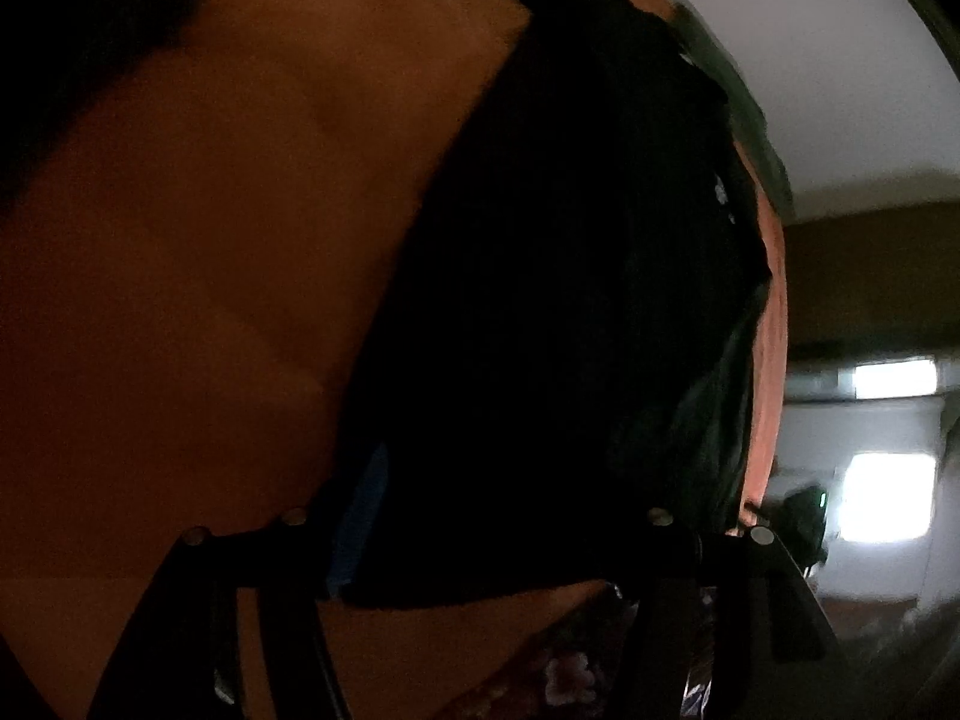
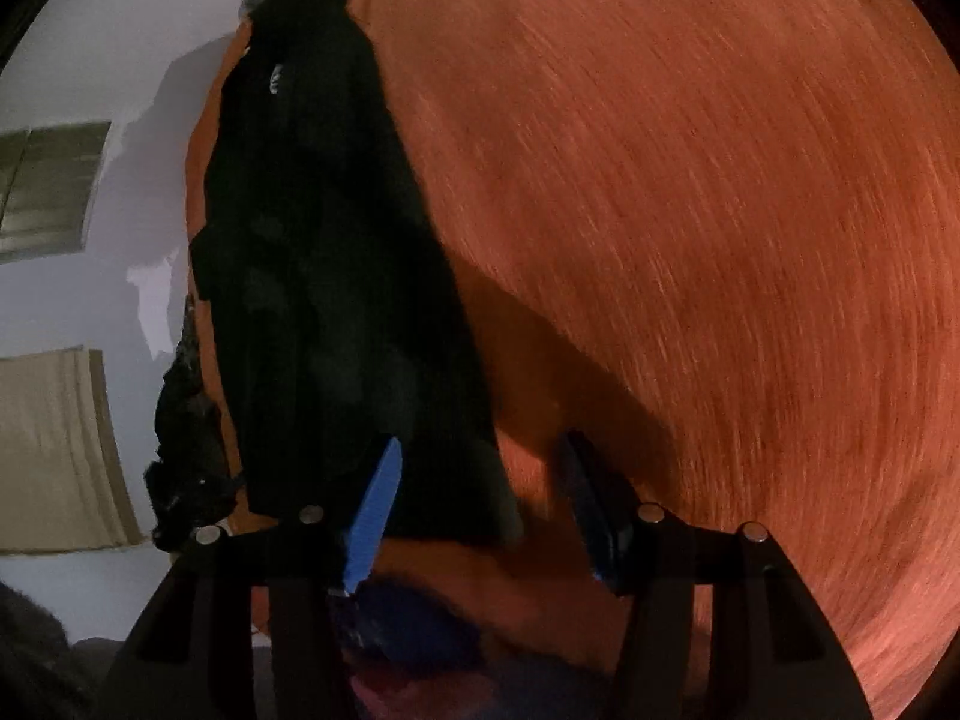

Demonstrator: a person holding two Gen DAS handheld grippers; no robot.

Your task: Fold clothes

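Note:
A black garment [image 1: 540,240] lies over an orange cloth surface [image 1: 210,240] and fills the middle of the dim left wrist view. My left gripper [image 1: 504,462] sits under its lower edge. One blue pad [image 1: 360,510] shows; the other finger is hidden by the cloth. The jaws stand wide apart with the garment draped across the gap. In the right wrist view the same black garment [image 2: 312,240] runs down the left side of the orange surface [image 2: 690,210]. My right gripper [image 2: 480,441] is open, its blue pads [image 2: 378,516] apart, with the garment's edge reaching between them and nothing pinched.
A white wall [image 2: 90,60] and beige panels [image 2: 54,450] lie beyond the orange surface's left edge. A crumpled black piece [image 2: 186,468] hangs at that edge. Flowered fabric [image 1: 570,678] shows below the left gripper, dark blue fabric [image 2: 408,618] below the right. Bright windows [image 1: 888,498] are at far right.

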